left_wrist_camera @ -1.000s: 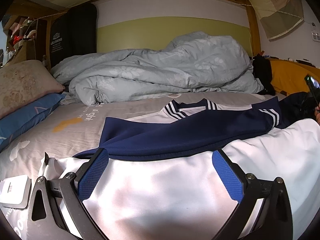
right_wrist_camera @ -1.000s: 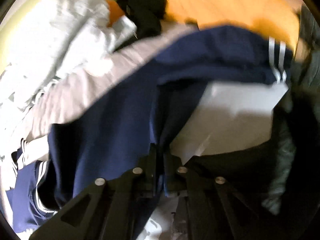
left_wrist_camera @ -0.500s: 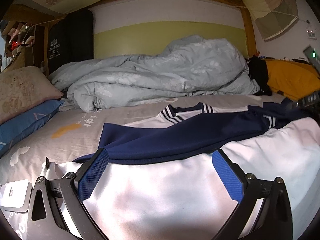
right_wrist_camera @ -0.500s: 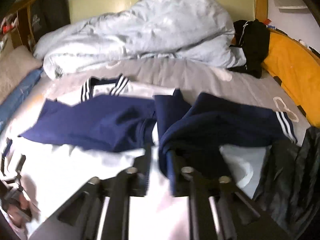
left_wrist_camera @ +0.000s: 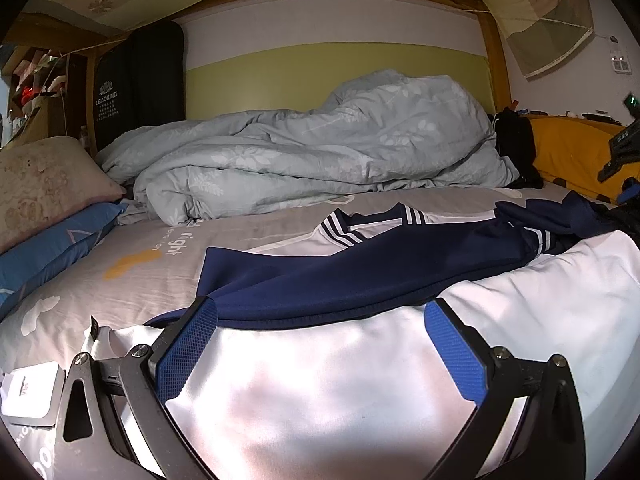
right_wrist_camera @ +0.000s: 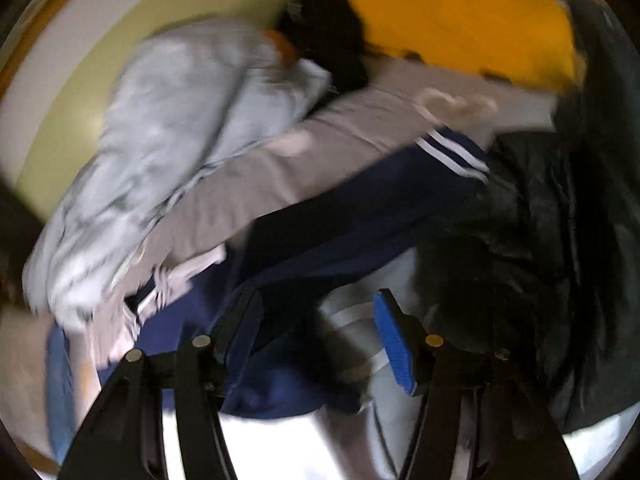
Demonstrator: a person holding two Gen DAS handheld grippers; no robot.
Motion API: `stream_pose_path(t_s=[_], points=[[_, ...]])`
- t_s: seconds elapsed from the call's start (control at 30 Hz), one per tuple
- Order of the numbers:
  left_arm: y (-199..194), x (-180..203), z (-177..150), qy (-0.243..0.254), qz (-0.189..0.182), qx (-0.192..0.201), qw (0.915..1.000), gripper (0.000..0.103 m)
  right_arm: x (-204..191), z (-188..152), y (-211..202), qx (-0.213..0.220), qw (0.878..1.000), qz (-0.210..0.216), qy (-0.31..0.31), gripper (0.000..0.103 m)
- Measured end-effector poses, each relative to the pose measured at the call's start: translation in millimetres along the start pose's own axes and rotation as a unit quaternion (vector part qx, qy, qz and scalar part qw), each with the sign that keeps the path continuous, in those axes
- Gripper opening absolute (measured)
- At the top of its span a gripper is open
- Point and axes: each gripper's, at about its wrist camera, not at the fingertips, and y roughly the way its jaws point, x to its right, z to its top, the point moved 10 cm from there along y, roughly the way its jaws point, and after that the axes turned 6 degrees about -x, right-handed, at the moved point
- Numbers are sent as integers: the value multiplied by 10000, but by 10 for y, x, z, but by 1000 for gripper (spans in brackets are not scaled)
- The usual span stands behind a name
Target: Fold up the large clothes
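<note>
Change, R tongs [right_wrist_camera: 316, 336]: were pinched tight on navy cloth 0.5 s ago; now spread apart, nothing between the pads, navy sleeve [right_wrist_camera: 360, 216] lying loose just ahead.
Change, R view: was steady and level, now tilted and motion-blurred.
Change, L tongs [left_wrist_camera: 320, 344]: same as before, spread wide, low over the white body of the jacket [left_wrist_camera: 320, 380]; no grip on it.
Change, jacket: navy sleeve across the white body looks much as it did 0.5 s ago in L view.
Jacket position: flat on the bed [left_wrist_camera: 140, 264], near edge, collar toward the duvet [left_wrist_camera: 312, 152].
Hard to see: R view smeared, so cloth folds under the tongs unclear; black garment [right_wrist_camera: 552, 248] at right has no readable shape; white device [left_wrist_camera: 30, 394] cut off by L frame edge; R tongs seen only as a dark sliver at far right of L view.
Counts: 1 jacket, 2 tongs, 1 duvet, 2 pillows stacked at left (beige pillow [left_wrist_camera: 44, 184] on blue pillow [left_wrist_camera: 56, 248]), 1 yellow cushion [right_wrist_camera: 460, 20], 1 white device.
</note>
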Motion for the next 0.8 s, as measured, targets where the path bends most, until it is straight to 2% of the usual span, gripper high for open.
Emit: stream_pose_path(t_s=[0.13,0.27,0.33,0.43,0.5,0.53,0.6,0.73,0.77,0.8], points=[[2,-1,2,-6,0,0,10000,103,169,95,419,-337,9987,-304,250,58],[16,2,-7,-14,-6,-36,10000,103,299,189,732,-362,9971,-430,522,58],[32,-2,-22,-20,-13,-64,10000,103,342,250,744,-169,9967,-236,759,58],[50,-16,-45,-36,-30,-94,9999,103,320,291,613,123,9938,277,1067,62],[55,-9,-48,-32,-32,-109,9999,103,275,344,487,359,9904,678,1147,72],[54,-8,-50,-25,-29,-111,9999,103,274,375,444,458,9893,732,1175,75],[52,-5,-42,-15,-22,-96,10000,103,266,438,463,440,9901,648,1163,77],[52,-3,-39,10,-7,-83,10000,103,318,513,721,200,9947,148,1002,75],[52,-3,-40,8,-8,-83,10000,103,363,530,783,251,9956,-73,898,58],[52,-3,-40,5,-11,-83,10000,103,421,526,813,295,9952,-408,839,22]])
